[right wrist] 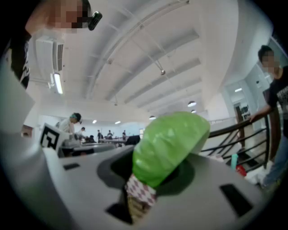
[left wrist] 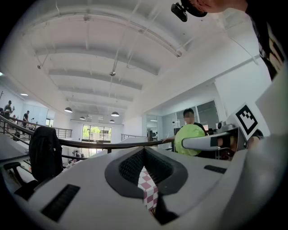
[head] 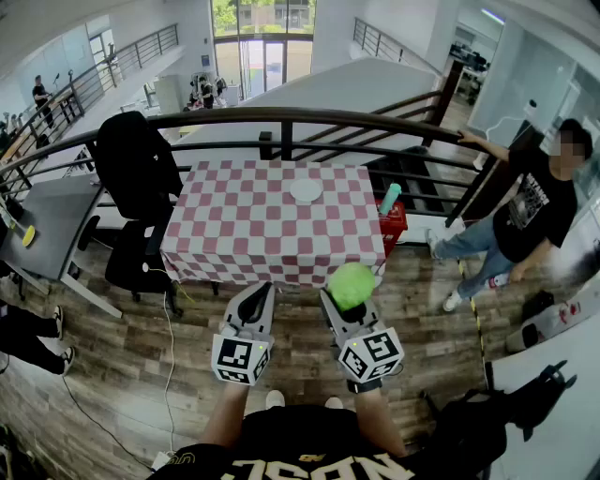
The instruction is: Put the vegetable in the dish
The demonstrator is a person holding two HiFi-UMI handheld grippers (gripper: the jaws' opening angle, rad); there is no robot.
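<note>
Left hand-held gripper [head: 262, 290] closed, right [head: 345, 302] clamped.

Wood-plank floor [head: 94, 375], dark railing [head: 281, 115], black chair [head: 131, 253], tall window [head: 262, 19].

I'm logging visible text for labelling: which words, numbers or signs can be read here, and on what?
Nothing reads for certain.
Large pale letters on the wearer's black shirt: cut by the picture's bottom edge, unreadable.
White print on the bystander's black T-shirt: too small.
Black-and-white square markers on the left claw and right claw: patterns, no letters.
</note>
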